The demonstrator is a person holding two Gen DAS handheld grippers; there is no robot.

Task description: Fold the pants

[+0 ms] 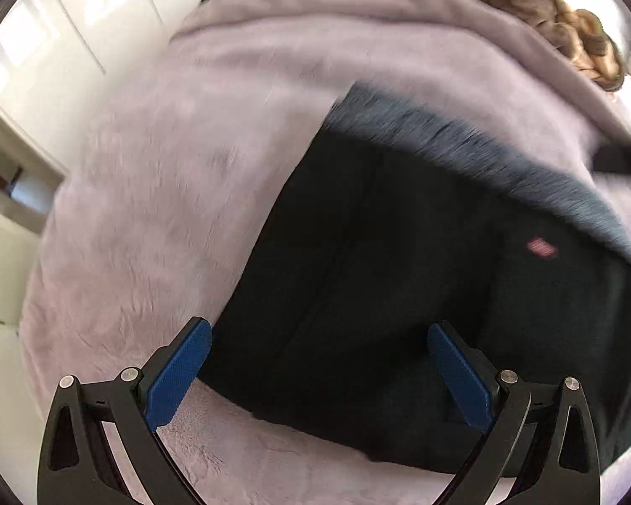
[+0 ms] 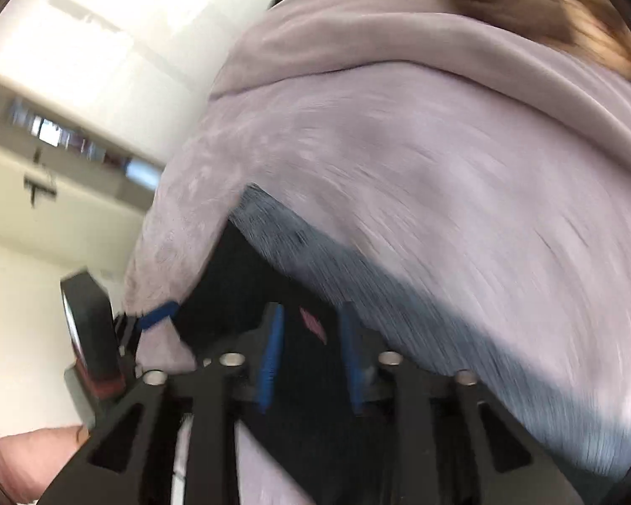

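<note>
My right gripper (image 2: 311, 349) pinched the pants (image 1: 399, 273) to lift a fold off the blanket (image 1: 147, 210); left gripper (image 1: 319, 362) hovered spread, ready.

Matt dark cloth pants (image 1: 399, 294) on fuzzy lilac plush blanket (image 1: 168, 210)

I see a lilac blanket (image 1: 155, 193) filling most of the view, brown fur (image 1: 568, 29) at far right, shelves (image 1: 8, 176) left.

Right tongs (image 2: 313, 336) nearly closed, pinching dark pants (image 2: 307, 294) on lilac fleece blanket (image 2: 441, 193); blurred.
</note>
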